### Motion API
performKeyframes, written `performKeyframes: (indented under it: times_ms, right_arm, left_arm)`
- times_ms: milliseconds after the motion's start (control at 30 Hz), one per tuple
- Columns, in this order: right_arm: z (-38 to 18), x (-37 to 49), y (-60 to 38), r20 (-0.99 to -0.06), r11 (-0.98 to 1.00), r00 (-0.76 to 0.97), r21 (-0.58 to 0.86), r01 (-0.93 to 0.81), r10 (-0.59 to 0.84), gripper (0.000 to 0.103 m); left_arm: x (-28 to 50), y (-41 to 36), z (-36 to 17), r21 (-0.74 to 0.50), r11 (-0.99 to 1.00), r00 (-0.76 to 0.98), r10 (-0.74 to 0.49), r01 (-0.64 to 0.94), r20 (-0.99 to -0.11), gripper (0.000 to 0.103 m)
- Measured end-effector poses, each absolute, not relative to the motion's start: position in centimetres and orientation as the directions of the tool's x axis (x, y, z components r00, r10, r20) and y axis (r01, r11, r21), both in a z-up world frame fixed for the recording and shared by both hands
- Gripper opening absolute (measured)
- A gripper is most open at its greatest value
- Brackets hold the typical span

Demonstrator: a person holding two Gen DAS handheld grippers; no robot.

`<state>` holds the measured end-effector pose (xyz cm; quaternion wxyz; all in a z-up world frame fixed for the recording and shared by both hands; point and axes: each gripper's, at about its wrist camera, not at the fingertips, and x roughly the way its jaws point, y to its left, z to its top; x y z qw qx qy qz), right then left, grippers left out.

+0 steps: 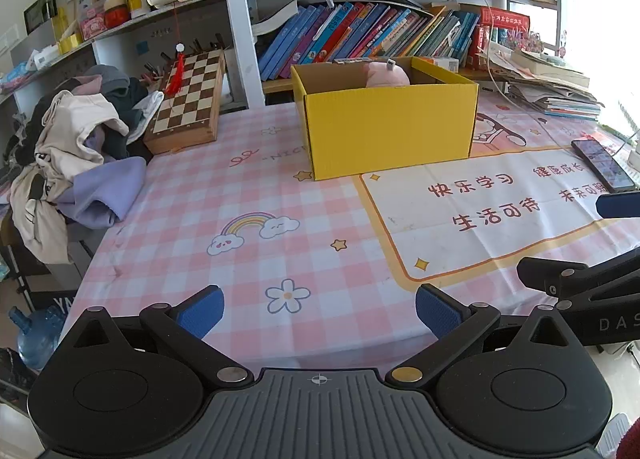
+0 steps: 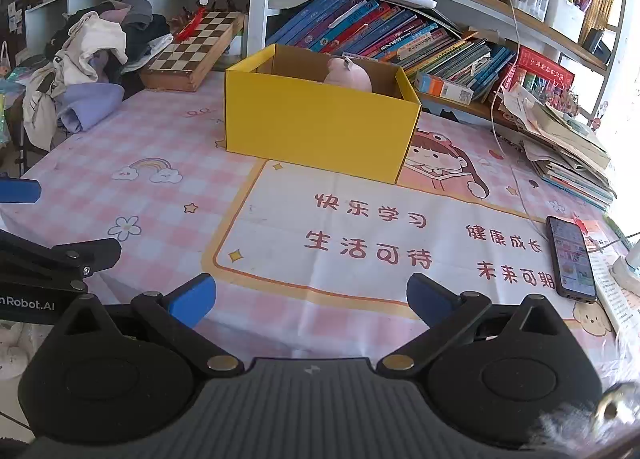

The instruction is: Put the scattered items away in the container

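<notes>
My left gripper (image 1: 319,311) hangs tilted downward with its blue pads (image 1: 202,311) spread wide and nothing between them. Just beside it on its right, my right gripper (image 2: 311,301) sits at the same tilt, jaws likewise parted and empty.

The box (image 2: 320,127) sits mid-tabletop (image 2: 200,195) with a plush toy (image 2: 348,75) inside; chessboard (image 2: 192,47) behind-left, phone (image 2: 570,259) right.

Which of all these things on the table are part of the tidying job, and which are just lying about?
Part of the job:
- yellow box, the container
- pink plush toy, already inside it
- left gripper and right gripper, jaws open and empty

Just lying about:
- chessboard
- pile of clothes
- phone
- stacked papers and books
- shelf books
</notes>
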<state>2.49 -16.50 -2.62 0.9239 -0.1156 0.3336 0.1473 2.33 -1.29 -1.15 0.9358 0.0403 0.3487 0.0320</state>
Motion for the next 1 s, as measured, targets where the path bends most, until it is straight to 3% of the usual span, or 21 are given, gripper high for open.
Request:
performKeyframes:
  times_ms: [1000]
  right_arm:
    - [-3.09,2.86,-17.32,-0.667,0.937,0.723,-0.108,-0.332,0.180,0.103]
  left_arm:
    - [2.68,-1.85,-1.25,0.072,0.997,0.745,0.064,-0.022,-0.664,0.103]
